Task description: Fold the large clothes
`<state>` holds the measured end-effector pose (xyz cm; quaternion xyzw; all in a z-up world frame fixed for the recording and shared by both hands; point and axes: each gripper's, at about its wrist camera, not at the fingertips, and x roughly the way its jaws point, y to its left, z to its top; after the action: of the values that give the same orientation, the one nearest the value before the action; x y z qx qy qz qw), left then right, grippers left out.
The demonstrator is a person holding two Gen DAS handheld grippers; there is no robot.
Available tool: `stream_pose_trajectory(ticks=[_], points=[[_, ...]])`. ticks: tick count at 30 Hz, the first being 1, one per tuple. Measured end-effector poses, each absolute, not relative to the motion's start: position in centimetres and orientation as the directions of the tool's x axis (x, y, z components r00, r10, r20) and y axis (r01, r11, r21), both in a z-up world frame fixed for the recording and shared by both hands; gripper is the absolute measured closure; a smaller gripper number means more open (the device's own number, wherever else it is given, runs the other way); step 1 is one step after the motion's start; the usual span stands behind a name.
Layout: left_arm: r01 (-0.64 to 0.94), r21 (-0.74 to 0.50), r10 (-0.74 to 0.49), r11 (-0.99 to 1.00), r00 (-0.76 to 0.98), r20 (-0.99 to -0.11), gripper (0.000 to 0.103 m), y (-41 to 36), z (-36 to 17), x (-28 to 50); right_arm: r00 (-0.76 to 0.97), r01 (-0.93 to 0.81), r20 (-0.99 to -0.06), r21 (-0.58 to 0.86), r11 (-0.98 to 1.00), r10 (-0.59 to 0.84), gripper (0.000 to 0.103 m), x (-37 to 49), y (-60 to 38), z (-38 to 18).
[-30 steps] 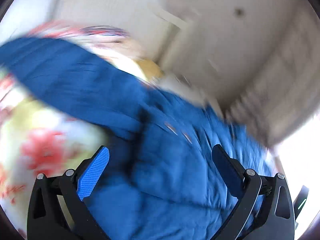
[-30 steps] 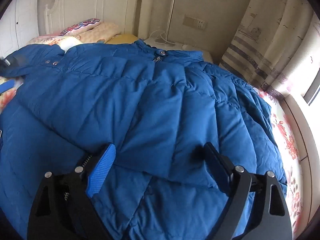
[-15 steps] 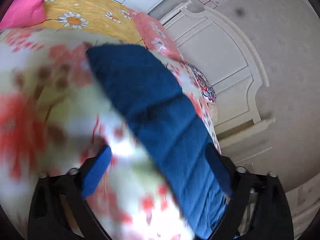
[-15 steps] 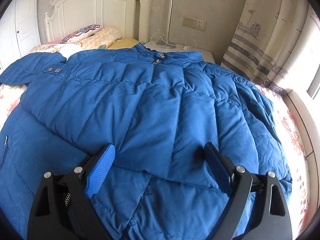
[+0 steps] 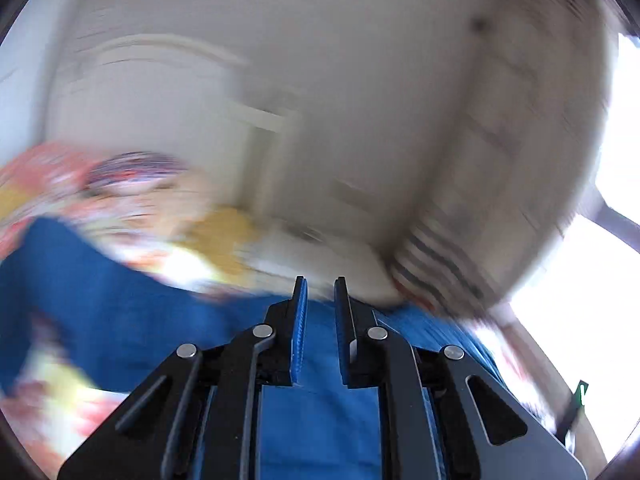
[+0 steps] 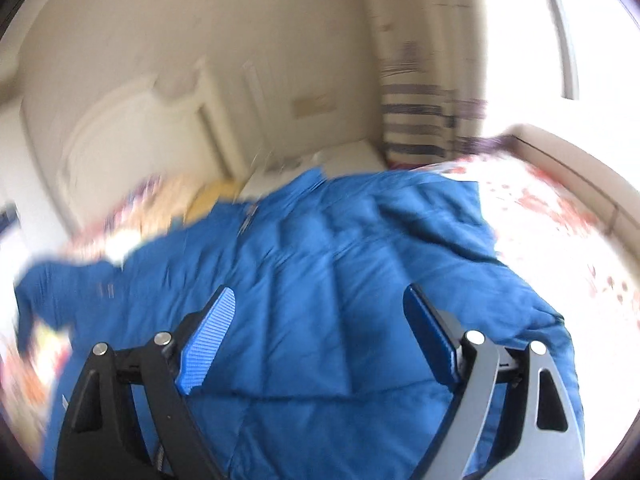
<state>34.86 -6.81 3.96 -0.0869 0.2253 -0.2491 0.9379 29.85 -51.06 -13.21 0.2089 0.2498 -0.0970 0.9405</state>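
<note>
A large blue padded jacket [image 6: 320, 264] lies spread on the bed, collar toward the headboard, one sleeve [image 6: 52, 280] stretched out to the left. My right gripper [image 6: 320, 292] hovers over the jacket's middle. Its jaws are wide and closing, with nothing pinched between the blue pads [image 6: 208, 340]. In the blurred left wrist view my left gripper [image 5: 319, 280] has its jaws drawn close together above the jacket [image 5: 120, 304]. Blue cloth fills the narrow slit between its pads [image 5: 300, 332]. Which part of the jacket that is, the blur hides.
A white headboard [image 6: 120, 132] and pillows [image 6: 160, 196] stand at the far end of the bed. A white nightstand [image 6: 344, 156] and a striped curtain [image 6: 420, 120] are beside it. Floral bedsheet [image 6: 552, 216] shows right of the jacket, by a bright window.
The left jaws went from wide open to nearly together, and the left view swung from the sleeve on the floral sheet back toward the headboard. The right gripper rolled and shifted over the jacket.
</note>
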Motion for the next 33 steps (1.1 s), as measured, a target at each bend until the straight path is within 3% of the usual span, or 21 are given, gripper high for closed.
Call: stream_pose_trajectory(ticks=[4,8,11,13,15,16,17,18,19,23,25,27,28,29,30,31,33], points=[[0.533,-0.263,-0.587,0.804,0.644,-0.490,0.091,-15.0,0.0,33.7,0.862,0.325,-0.502,0.453,0.830,-0.064,0.018,29.1,-54.1,-13.7],[0.372,-0.483,-0.604,0.793,0.591,-0.536,0.090,-11.9,-4.8,35.5,0.859,0.307,-0.510,0.469,0.828,-0.030,0.018,29.3,-54.4,-14.1],[0.135,-0.651,-0.550,0.747,0.675,-0.492,0.083,-3.2,-7.0,35.0,0.854,0.285,-0.520,0.442,0.851,-0.016,0.018,29.7,-53.5,-14.0],[-0.044,-0.786,-0.487,0.617,0.763,-0.425,0.082,4.6,-8.4,34.1,0.850,0.280,-0.527,0.436,0.855,-0.010,0.018,29.9,-53.1,-14.1],[-0.106,-0.877,-0.451,0.468,0.825,-0.340,0.081,10.0,-9.7,32.8,0.848,0.283,-0.530,0.444,0.850,-0.005,0.018,30.0,-53.2,-14.2],[-0.117,-0.903,-0.428,0.414,0.850,-0.307,0.072,11.8,-10.0,32.3,0.848,0.285,-0.531,0.449,0.847,-0.004,0.018,29.8,-53.2,-14.3],[-0.126,-0.927,-0.389,0.354,0.882,-0.268,0.027,14.0,-10.5,31.7,0.847,0.288,-0.531,0.455,0.843,-0.003,0.018,29.9,-53.3,-14.3],[-0.126,-0.939,-0.361,0.319,0.900,-0.243,0.004,15.1,-10.7,31.3,0.847,0.292,-0.532,0.459,0.839,-0.003,0.018,29.9,-53.4,-14.4],[-0.108,-0.957,-0.312,0.270,0.930,-0.193,0.004,16.3,-11.1,30.7,0.847,0.293,-0.532,0.460,0.838,-0.004,0.018,29.8,-53.4,-14.4],[-0.109,-0.965,-0.271,0.241,0.947,-0.174,0.004,18.5,-10.9,31.7,0.845,0.294,-0.535,0.444,0.847,-0.013,0.018,29.8,-53.1,-14.4],[-0.184,-0.964,-0.174,0.192,0.961,-0.217,0.004,19.8,-11.5,32.3,0.843,0.290,-0.538,0.431,0.855,-0.014,0.018,29.9,-52.8,-14.4],[-0.253,-0.960,-0.152,0.120,0.951,-0.270,0.005,21.2,-12.5,34.2,0.840,0.285,-0.542,0.421,0.861,-0.013,0.018,30.0,-52.6,-14.4],[-0.277,-0.956,-0.159,0.100,0.944,-0.290,0.020,21.6,-12.8,35.1,0.839,0.284,-0.544,0.417,0.864,-0.013,0.018,30.1,-52.5,-14.4],[-0.287,-0.949,-0.170,0.133,0.936,-0.307,0.047,21.8,-12.2,36.3,0.838,0.282,-0.546,0.416,0.864,-0.010,0.018,30.1,-52.5,-14.4],[-0.306,-0.931,-0.159,0.201,0.927,-0.339,0.057,21.8,-11.1,36.9,0.836,0.281,-0.548,0.416,0.865,-0.008,0.018,30.2,-52.5,-14.4],[-0.342,-0.891,-0.106,0.299,0.916,-0.387,0.079,21.6,-9.4,37.2,0.836,0.279,-0.549,0.416,0.865,-0.006,0.018,30.2,-52.5,-14.4],[-0.350,-0.807,-0.010,0.476,0.915,-0.403,0.084,20.6,-5.5,37.3,0.835,0.276,-0.550,0.418,0.865,-0.001,0.018,30.3,-52.6,-14.4]])
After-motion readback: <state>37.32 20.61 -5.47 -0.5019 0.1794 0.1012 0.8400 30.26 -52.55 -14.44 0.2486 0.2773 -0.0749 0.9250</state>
